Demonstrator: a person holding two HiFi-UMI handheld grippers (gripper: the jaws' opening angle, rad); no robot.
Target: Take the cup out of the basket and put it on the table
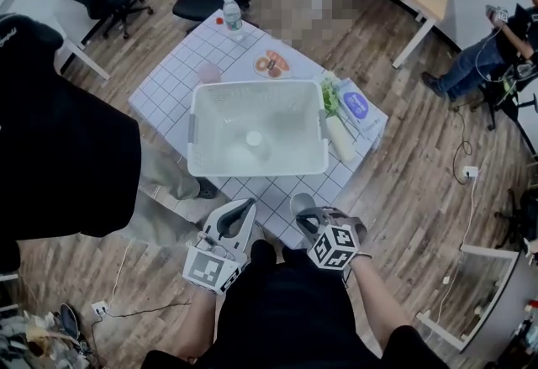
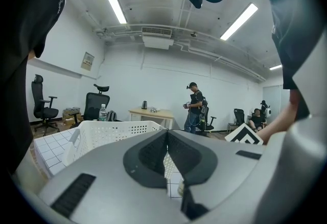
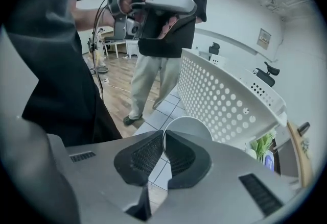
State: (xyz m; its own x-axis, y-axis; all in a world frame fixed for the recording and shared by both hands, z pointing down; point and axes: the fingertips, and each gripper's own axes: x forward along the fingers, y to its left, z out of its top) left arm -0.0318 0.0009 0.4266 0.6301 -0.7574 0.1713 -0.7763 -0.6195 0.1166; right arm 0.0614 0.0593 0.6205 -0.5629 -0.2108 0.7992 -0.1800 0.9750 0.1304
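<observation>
A white perforated basket point(image 1: 202, 111) stands in the middle of the checkered table point(image 1: 164, 90). One white cup point(image 1: 255, 139) lies inside it. Another pale cup point(image 1: 301, 202) is at the table's near edge, in front of the basket. My right gripper point(image 1: 308, 219) is shut on that cup's rim. In the right gripper view the cup point(image 3: 188, 127) has its thin rim pinched between the pads, right gripper point(image 3: 163, 135), with the basket point(image 3: 225, 98) just behind. My left gripper point(image 1: 245, 209) hovers by the near edge, shut and empty. The left gripper point(image 2: 167, 135) faces the basket point(image 2: 102, 135).
Beyond the basket sit a pink cup point(image 1: 208, 71), a water bottle point(image 1: 232, 14) and a plate of food point(image 1: 272, 64). Greens point(image 1: 329, 97), a white radish point(image 1: 340, 139) and a blue packet point(image 1: 360, 105) lie to its right. A person in black point(image 1: 50, 132) stands at the left.
</observation>
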